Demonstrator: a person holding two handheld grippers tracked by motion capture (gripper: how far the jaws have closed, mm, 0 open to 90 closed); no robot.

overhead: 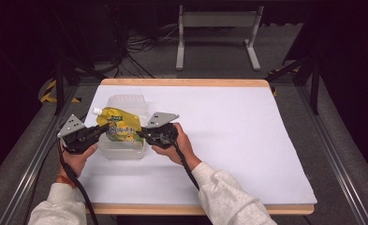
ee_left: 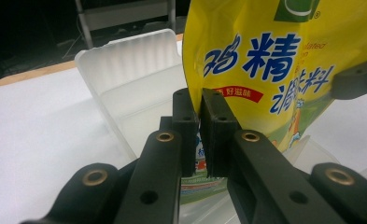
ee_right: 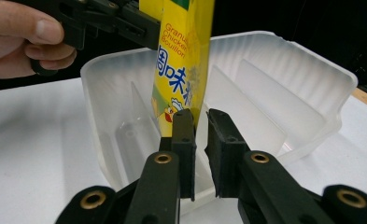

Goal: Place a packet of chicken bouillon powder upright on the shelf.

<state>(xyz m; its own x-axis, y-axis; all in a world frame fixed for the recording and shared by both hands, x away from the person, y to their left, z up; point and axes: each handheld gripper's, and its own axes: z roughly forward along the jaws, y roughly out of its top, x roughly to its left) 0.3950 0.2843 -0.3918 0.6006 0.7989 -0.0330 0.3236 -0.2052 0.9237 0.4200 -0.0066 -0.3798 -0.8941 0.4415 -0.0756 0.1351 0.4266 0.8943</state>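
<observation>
Two tongs — left tongs (ee_left: 199, 133), right tongs (ee_right: 201, 149) — grip one pouch (overhead: 118, 125), one tray (overhead: 125, 104)

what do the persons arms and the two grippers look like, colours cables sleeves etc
Both arms wear light grey sweatshirt sleeves with ribbed cuffs. The left gripper and right gripper are black, each topped by a grey three-cornered plate and trailing a black cable. Their jaws are flat black bars with brass-coloured pivot rings. A reddish band circles the left wrist.

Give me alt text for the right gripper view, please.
The right gripper pinches the edge of an upright yellow bouillon pouch over a translucent plastic divided bin on the white table. The left gripper grips the pouch higher up.
</observation>
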